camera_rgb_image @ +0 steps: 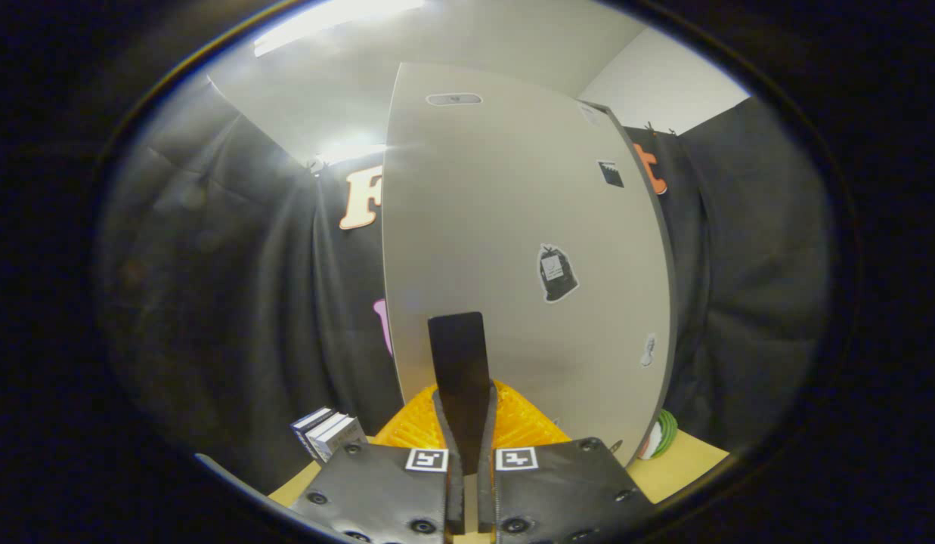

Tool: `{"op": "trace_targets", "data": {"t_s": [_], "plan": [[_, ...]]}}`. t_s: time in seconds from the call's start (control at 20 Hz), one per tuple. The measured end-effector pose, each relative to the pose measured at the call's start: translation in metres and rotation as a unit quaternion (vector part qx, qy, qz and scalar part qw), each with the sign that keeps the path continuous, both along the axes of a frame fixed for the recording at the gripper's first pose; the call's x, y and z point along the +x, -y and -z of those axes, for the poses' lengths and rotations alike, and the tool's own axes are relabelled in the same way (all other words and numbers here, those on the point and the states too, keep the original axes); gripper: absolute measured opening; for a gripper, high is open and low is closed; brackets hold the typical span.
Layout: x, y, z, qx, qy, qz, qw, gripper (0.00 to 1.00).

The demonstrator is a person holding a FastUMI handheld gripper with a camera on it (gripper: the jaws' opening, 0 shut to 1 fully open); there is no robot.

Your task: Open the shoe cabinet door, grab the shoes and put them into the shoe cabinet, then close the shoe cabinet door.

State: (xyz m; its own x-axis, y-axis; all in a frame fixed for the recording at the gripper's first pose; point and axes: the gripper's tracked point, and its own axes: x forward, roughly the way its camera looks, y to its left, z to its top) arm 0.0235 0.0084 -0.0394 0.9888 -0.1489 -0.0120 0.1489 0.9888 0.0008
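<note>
The white shoe cabinet (512, 227) stands close ahead of me, its broad pale front facing the camera. An oval recessed handle (453, 99) sits near its top, and a few stickers (557, 273) are stuck on the panel. I cannot tell whether the door is ajar. My gripper (458, 332) is shut with nothing between its fingers, which point up at the lower part of the cabinet front. An orange ribbed object (521, 427) lies just beyond the fingers at the cabinet's foot; I cannot tell what it is.
The cabinet stands on a yellowish wooden surface (682, 453). A small stack of white boxes or books (327, 432) sits left of the fingers. A green and white object (661, 436) peeks out by the cabinet's lower right corner. Black cloth hangs all around.
</note>
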Motion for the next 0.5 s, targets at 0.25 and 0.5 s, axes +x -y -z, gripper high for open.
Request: {"op": "trace_targets", "data": {"t_s": [0.25, 0.5], "plan": [[-0.028, 0.015, -0.005, 0.002, 0.007, 0.023, 1.0, 0.08], [-0.048, 0.027, -0.009, -0.001, 0.011, 0.048, 0.999, 0.08]]}}
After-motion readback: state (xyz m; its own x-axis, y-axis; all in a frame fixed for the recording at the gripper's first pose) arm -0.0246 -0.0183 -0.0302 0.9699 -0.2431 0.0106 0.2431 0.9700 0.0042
